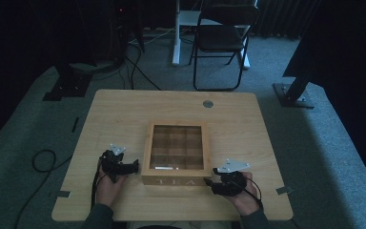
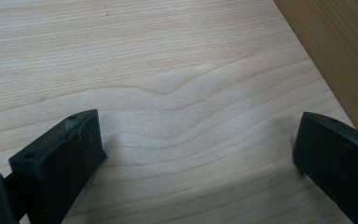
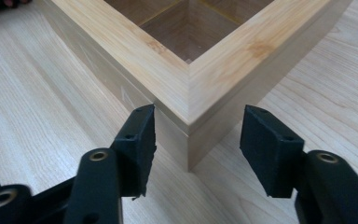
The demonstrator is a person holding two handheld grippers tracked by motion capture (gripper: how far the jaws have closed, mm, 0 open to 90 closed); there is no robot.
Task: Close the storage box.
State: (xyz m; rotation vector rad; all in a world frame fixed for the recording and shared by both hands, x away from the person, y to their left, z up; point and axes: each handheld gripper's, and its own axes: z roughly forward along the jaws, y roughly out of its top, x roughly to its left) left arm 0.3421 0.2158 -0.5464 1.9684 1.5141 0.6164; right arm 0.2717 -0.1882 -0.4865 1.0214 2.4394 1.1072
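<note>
The right tool is seen nearest, its black jaws spread either side of the near right corner of the pale wooden tea box with a glass-paned lid, neither pad pressing on it. A grip across that sharp corner would probably slip or twist the box. The left tool is held wide apart over bare light wooden desk, just beside the box's left wall. Open desk is left on both sides and beyond; the near desk edge lies close behind both hands.

Dim lab: camera stands, cables.
</note>
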